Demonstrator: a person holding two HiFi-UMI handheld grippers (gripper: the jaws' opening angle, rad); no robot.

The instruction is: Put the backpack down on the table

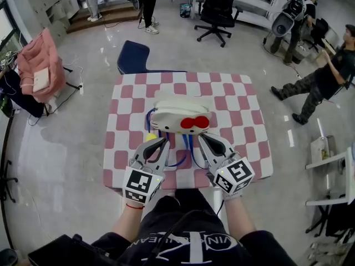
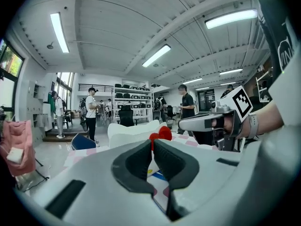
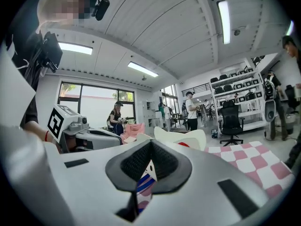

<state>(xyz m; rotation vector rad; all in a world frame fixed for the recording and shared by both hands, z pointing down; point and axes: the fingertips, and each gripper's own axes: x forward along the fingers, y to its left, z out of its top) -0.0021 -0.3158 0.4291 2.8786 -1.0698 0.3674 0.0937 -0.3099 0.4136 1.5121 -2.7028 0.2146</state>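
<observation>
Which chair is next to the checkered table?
The dark blue chair, at the far edge of the table; the black office chair stands farther off.

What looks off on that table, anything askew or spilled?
Nothing spilled or damaged. The backpack lies on the table, roughly square to it. Only untidy bit: its blue straps sprawl loose on the near side, between the left tongs and right tongs, both shut and empty.

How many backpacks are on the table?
1. The white backpack with the red bow lies near the middle of the checkered table. Nothing in the head view suggests another is hidden behind it.
</observation>
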